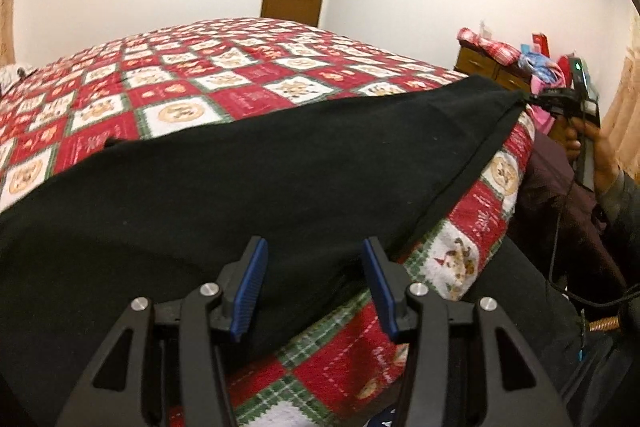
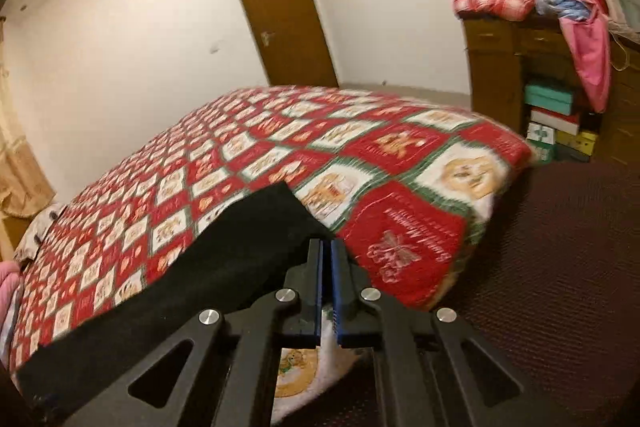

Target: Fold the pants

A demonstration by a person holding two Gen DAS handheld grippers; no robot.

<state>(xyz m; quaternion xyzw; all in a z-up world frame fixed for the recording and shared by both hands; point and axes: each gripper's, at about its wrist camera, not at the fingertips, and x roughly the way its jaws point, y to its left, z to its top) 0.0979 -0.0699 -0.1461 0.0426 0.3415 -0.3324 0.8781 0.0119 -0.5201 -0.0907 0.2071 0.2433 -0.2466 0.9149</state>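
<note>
the black pants (image 1: 248,187) lie across the bed (image 1: 180,75) ahead of the left claw (image 1: 316,287), whose blue pads gape unclamped, while the right claw (image 2: 330,279) pinches one corner alone, so a tug could skew or slip the cloth.

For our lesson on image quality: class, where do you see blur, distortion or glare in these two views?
Left wrist view: fisheye bends the bed, soft glare on the wall, pants sharp. Right wrist view: motion blur smears the pants and quilt; dark corners ring both views.
</note>
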